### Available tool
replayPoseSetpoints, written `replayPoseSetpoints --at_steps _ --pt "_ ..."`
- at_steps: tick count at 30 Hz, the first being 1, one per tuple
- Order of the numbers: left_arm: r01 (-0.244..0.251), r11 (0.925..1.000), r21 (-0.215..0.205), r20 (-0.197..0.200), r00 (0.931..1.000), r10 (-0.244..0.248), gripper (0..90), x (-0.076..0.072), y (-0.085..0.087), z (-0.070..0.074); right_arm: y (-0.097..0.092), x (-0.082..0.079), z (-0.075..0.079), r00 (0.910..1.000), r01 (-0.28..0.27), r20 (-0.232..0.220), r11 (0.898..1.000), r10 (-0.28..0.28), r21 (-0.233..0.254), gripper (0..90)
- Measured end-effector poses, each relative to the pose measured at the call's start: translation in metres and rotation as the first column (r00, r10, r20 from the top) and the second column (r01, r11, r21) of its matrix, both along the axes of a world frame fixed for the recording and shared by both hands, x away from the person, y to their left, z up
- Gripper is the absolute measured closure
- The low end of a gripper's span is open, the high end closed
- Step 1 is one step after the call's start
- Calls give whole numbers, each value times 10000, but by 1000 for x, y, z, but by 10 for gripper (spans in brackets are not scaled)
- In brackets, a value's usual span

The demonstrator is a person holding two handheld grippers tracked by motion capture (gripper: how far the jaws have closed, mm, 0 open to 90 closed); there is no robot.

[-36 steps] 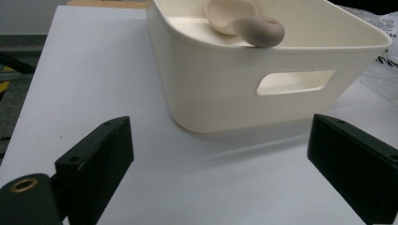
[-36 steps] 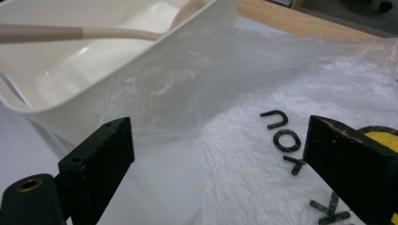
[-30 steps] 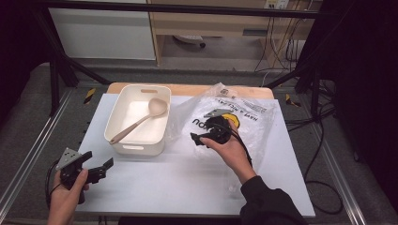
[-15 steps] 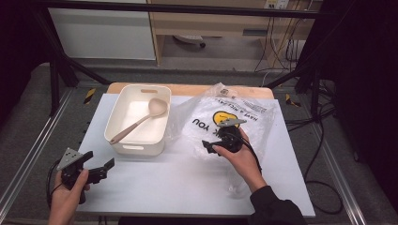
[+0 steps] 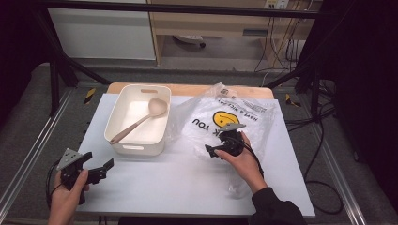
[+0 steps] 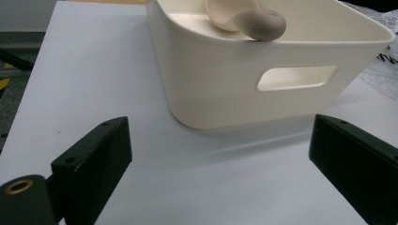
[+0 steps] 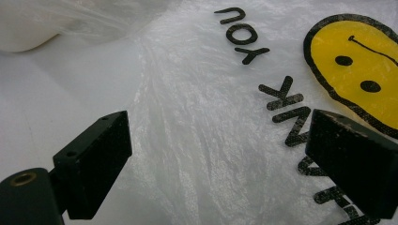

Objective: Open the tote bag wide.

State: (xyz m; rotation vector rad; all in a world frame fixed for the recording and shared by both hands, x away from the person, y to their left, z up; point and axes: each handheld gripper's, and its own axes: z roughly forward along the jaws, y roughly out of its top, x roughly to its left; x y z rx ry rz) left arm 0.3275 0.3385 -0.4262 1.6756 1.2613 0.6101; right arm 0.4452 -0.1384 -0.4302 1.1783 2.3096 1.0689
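**Lighting and picture quality**

High view: the white table [image 5: 187,183] is evenly and brightly lit from above, with dark surroundings; the picture is soft and slightly grainy. Left gripper view: the tub [image 6: 263,70] casts a soft shadow toward the camera; near jaws are blurred. Right gripper view: the bag [image 7: 225,117] shows mild glare on its wrinkles; print stays sharp.
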Motion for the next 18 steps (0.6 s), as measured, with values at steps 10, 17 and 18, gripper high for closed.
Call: replayPoseSetpoints --at_steps 10,17,18 --pt "80 10000 4 -69 9999 -80 60 1 -1 -1 1 7 -10 9997 234 -88 9997 -235 -122 85" --pt "164 9999 20 -90 9998 -164 60 1 -2 -1 6 9 -18 9996 143 -254 9995 -150 -273 79" --pt "171 9998 55 -83 9998 -171 60 1 -2 -1 8 9 -18 9996 115 -236 9994 -123 -329 79"
